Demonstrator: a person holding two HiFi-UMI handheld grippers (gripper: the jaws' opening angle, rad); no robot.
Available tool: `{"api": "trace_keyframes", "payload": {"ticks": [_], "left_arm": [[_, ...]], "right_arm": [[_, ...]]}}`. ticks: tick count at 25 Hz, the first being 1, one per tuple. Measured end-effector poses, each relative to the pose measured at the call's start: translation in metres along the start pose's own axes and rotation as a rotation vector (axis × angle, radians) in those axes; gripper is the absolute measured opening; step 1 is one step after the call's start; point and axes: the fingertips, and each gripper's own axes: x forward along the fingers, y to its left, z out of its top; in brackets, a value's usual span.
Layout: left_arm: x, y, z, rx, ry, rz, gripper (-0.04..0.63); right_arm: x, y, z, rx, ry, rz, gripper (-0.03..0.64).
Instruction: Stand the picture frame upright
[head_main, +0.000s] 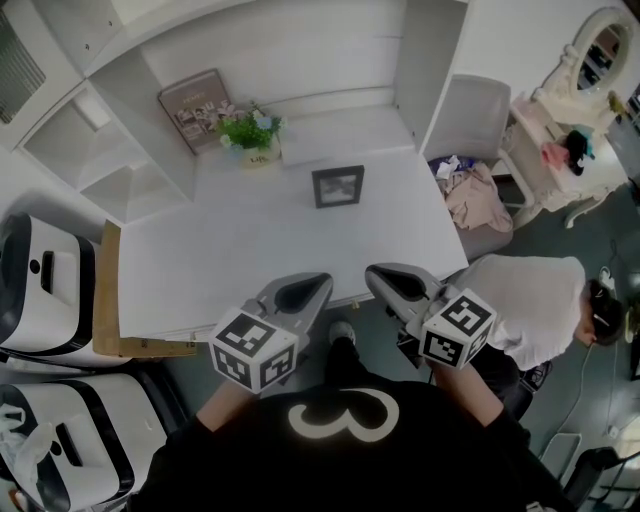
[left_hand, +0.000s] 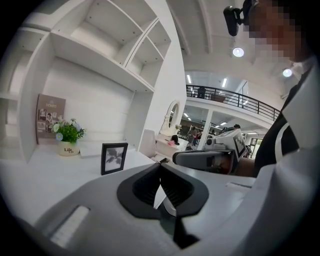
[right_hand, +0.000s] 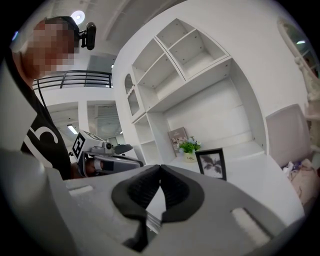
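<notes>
Both grippers hover at the desk's near edge, side by side. The left gripper (head_main: 322, 281) and the right gripper (head_main: 371, 272) each have their jaws pressed together on nothing. Bare white desk (head_main: 250, 250) stretches between them and the picture frame (head_main: 338, 186), which stands upright near the middle of the desk toward the back. Its long side is vertical and its picture faces the grippers. Behind it to the left sit a flower pot (head_main: 250, 130) and a leaning book (head_main: 195, 108). A chair (head_main: 480, 110) stands to the right.
</notes>
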Motion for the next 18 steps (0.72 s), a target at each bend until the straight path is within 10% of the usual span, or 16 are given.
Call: {"api": "trace_keyframes", "payload": {"ticks": [18], "left_arm": [[-0.004,-0.006,0.011,-0.013,-0.021,-0.040,0.009]], "right_arm": [[-0.003,0.010,0.003,-0.032,0.016,-0.008,0.003]]}}
